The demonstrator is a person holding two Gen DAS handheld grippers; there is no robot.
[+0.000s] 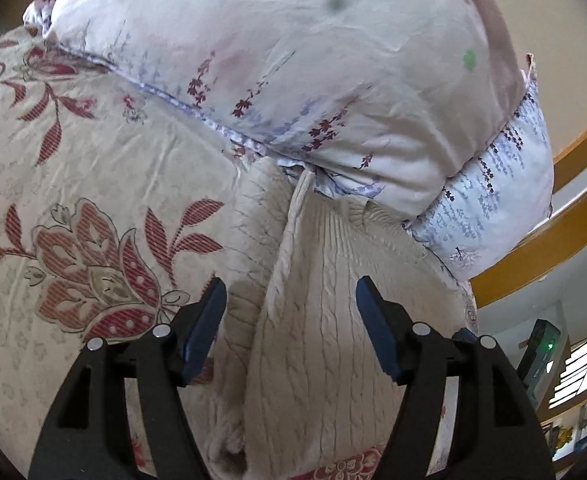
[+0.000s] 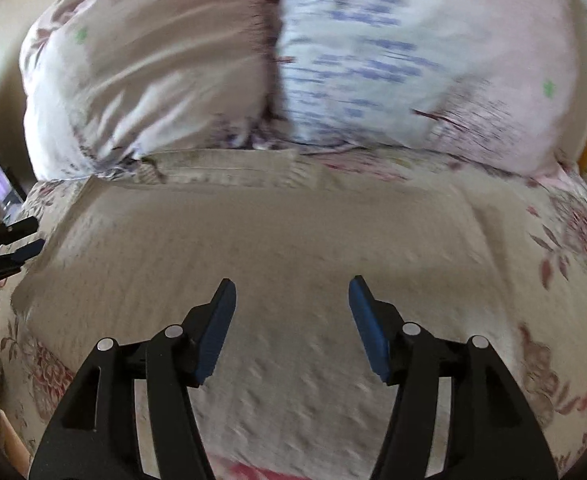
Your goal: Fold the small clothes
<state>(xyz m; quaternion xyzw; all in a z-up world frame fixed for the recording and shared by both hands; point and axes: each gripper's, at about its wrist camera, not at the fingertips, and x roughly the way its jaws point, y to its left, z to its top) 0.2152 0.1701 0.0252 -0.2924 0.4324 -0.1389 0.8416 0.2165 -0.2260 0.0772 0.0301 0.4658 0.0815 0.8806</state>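
Note:
A cream cable-knit sweater [image 1: 325, 320] lies on the floral bedsheet [image 1: 93, 160], its far edge against the pillows. In the left wrist view my left gripper [image 1: 291, 292] is open over the sweater's side, with a raised fold running between its fingers. In the right wrist view the sweater [image 2: 273, 240] lies spread wide and flat, and my right gripper [image 2: 292, 290] is open and empty just above its middle. The left gripper [image 2: 17, 254] also shows at the sweater's left edge in the right wrist view. The right wrist view is blurred.
Two white floral pillows [image 1: 293, 60] [image 2: 413, 60] stand at the head of the bed behind the sweater. A wooden bed frame [image 1: 553, 240] runs along the right. A window [image 1: 573, 372] and a black device with a green light [image 1: 543, 344] are beyond it.

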